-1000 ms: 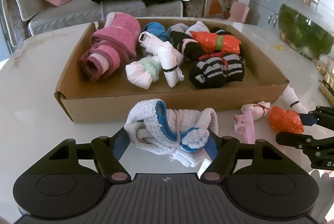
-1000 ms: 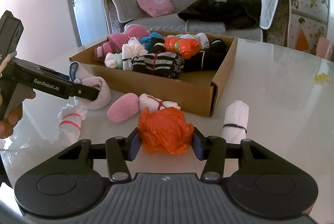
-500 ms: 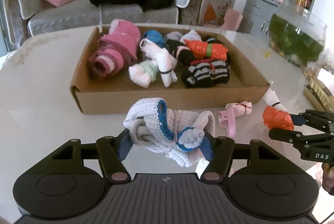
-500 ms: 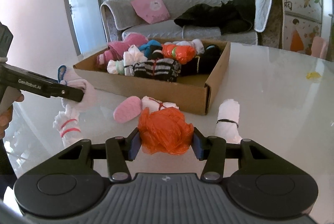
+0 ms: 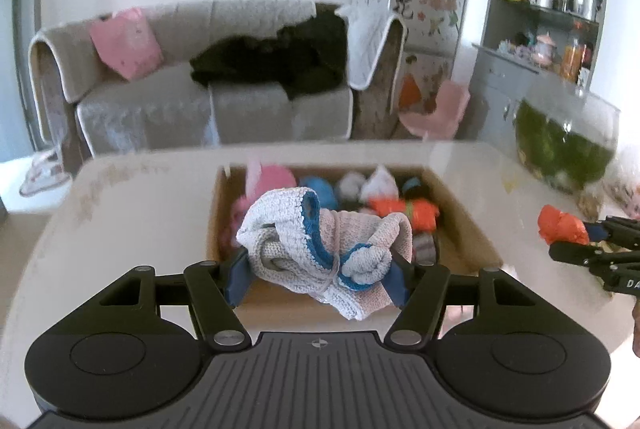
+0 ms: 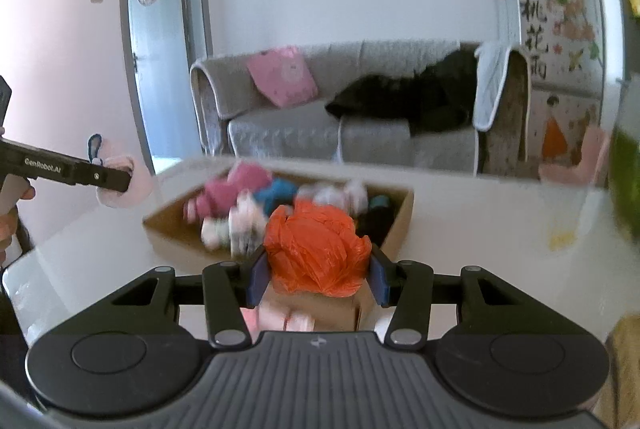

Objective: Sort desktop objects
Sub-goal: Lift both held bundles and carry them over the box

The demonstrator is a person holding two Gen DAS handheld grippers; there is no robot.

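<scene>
My left gripper [image 5: 318,275] is shut on a white knitted bundle with blue trim [image 5: 320,245], held in the air over the near wall of the cardboard box [image 5: 214,213]. An orange plastic bundle [image 6: 316,249] sits pinched in my right gripper [image 6: 316,281], raised in front of the box [image 6: 400,225]. That orange bundle [image 5: 562,227] and the right gripper's fingers [image 5: 592,253] also show at the right edge of the left wrist view. Inside the box lie several rolled socks and bundles, pink, blue, white, orange and striped, all blurred.
The box stands on a pale glossy table [image 5: 132,213]. A glass fish bowl with green plants [image 5: 568,145] sits at the table's far right. Small pink and white bundles [image 6: 280,315] lie on the table below the right gripper. Behind is a grey sofa [image 6: 320,109].
Both grippers have risen with their bundles still held, so the box and table now sit lower and smaller in both views. The table items near the box have dropped mostly out of sight.
</scene>
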